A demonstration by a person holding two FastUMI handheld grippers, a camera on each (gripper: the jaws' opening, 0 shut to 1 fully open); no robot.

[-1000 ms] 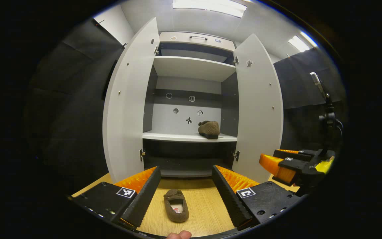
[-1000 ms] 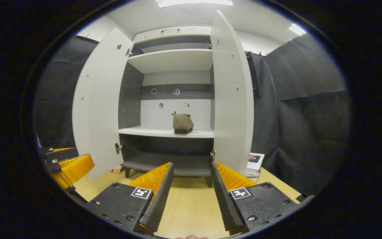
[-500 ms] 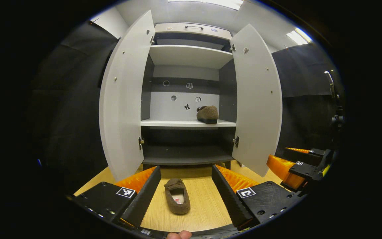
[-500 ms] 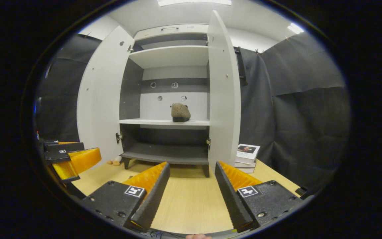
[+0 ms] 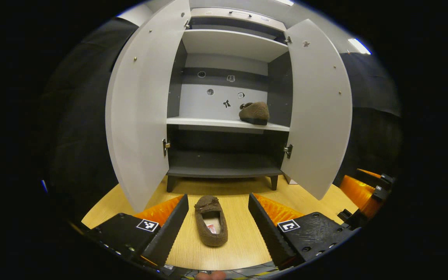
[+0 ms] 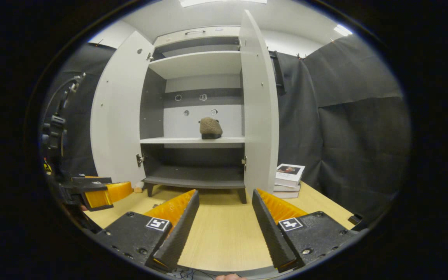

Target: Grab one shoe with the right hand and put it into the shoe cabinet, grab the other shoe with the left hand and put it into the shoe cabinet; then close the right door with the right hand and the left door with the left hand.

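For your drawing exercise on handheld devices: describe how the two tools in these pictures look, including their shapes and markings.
Each tool, left tool and right tool, has two long wedge-shaped fingers with ridged, toothed inner faces, mounted on textured black blocks with screw heads. Every block carries a small square black-and-white marker.

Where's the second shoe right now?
In the left gripper view, the second shoe lies on the wooden floor between the open left gripper fingers, before the cabinet.
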